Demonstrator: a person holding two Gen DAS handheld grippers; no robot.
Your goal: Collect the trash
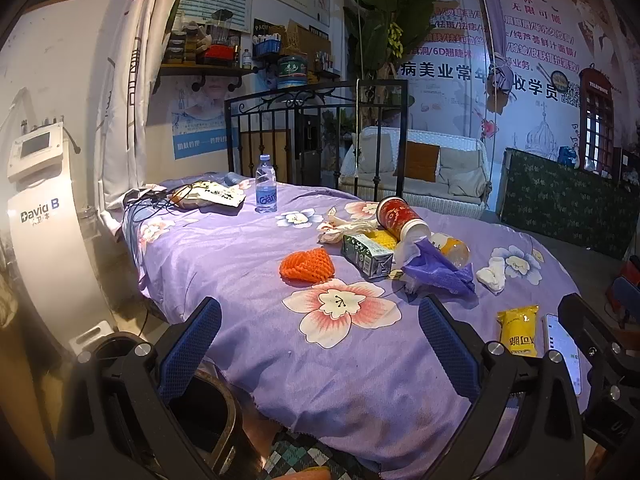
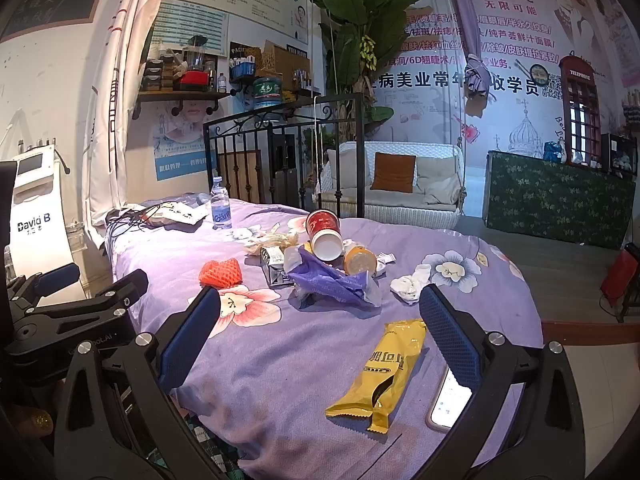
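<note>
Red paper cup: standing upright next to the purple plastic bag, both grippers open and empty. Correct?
Not quite. The red paper cup is tipped on its side, open mouth toward the camera, as the right wrist view shows. The rest holds: it lies next to the purple plastic bag, and the left gripper and right gripper are open and empty.

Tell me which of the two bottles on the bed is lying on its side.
The orange-filled bottle beside the tipped red cup lies on its side; the blue-labelled water bottle near the headboard stands upright.

a beauty salon: treatment bed [image 1: 248, 264], skincare machine [image 1: 40, 184], beauty-service wall posters [image 2: 500, 40].
</note>
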